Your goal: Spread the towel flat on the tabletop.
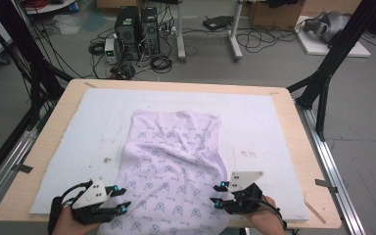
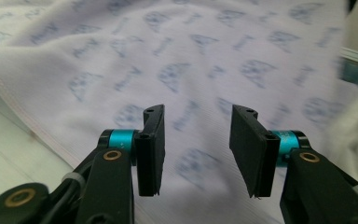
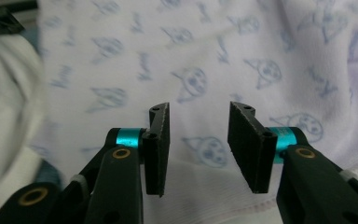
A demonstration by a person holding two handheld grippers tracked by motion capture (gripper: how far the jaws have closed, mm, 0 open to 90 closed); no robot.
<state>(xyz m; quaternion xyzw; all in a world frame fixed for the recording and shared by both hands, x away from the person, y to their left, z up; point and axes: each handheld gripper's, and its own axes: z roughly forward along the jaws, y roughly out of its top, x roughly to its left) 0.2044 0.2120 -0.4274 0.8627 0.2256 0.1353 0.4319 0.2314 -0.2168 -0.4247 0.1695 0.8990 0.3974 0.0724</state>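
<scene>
The counter (image 1: pixel 293 127) takes up the middle of the high view, a pale wooden top with bare strips along its left, right and far edges. A white mat (image 1: pixel 93 127) covers most of it and stops just short of those edges. Wide bare mat lies at the left and right of the frame and along the top of the mat, so there is open room on three sides. Black frame bars stand at the upper left and upper right corners of the frame, beside the counter.

The cloth (image 1: pixel 174 156) lies flat on the mat in the centre of the frame, running from the middle down past the counter's near edge at the bottom. It is pale lilac, printed all over with small blue-grey figures and words. Soft wrinkles cross its middle, and a stitched hem runs along its sides. Its far end is narrower than its near end.

The left hand-held gripper (image 1: pixel 122 200) sits at the lower left over the cloth's left edge, released, with its jaws apart above the fabric. The right hand-held gripper (image 1: pixel 218 195) sits at the lower right over the cloth's right edge, likewise released and holding nothing.
</scene>
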